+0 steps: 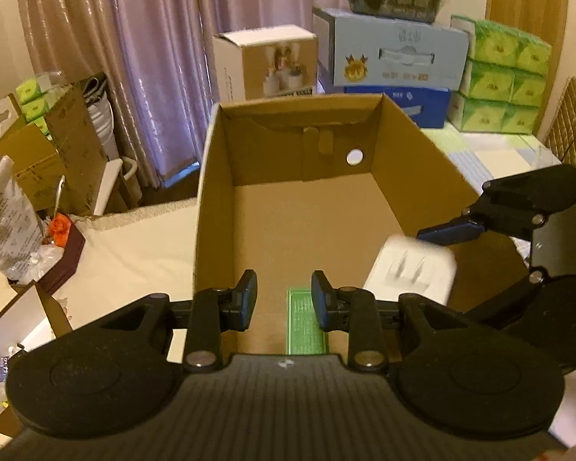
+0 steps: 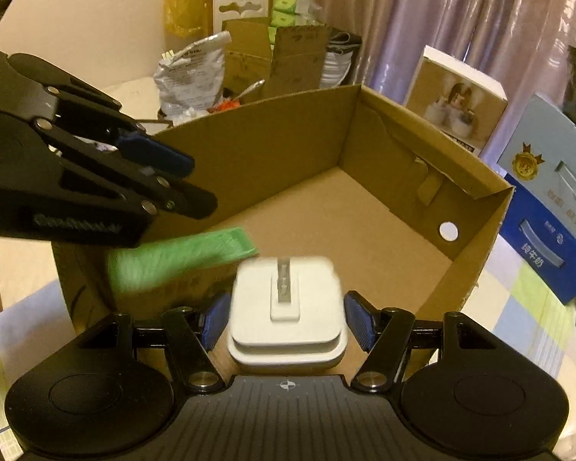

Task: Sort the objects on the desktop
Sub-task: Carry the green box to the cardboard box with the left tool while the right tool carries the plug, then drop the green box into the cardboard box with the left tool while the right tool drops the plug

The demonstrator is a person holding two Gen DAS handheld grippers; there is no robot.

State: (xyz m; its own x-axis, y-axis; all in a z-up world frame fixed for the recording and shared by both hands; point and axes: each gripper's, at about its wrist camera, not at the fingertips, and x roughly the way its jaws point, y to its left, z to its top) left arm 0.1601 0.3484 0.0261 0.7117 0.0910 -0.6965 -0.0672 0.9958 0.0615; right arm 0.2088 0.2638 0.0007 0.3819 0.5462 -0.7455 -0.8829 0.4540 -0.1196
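An open cardboard box (image 1: 414, 146) fills both views. My left gripper (image 1: 284, 299) hangs open over its near end, and a flat green packet (image 1: 305, 322) lies loose just below the gap. In the right wrist view the green packet (image 2: 180, 257) is blurred under the left gripper (image 2: 180, 180). A white plug-in charger (image 2: 288, 307) sits blurred between the wide-spread fingers of my right gripper (image 2: 288, 320), over the box (image 2: 268, 142). The left wrist view shows the charger (image 1: 411, 272) beneath one blue finger (image 1: 449, 230) of the right gripper.
Behind the box stand a white product box (image 1: 265, 65), a light blue carton (image 1: 395, 53) on a dark blue one, and stacked green tissue packs (image 1: 503, 77). Open cartons and a silver bag (image 1: 7, 223) crowd the left. Curtains hang at the back.
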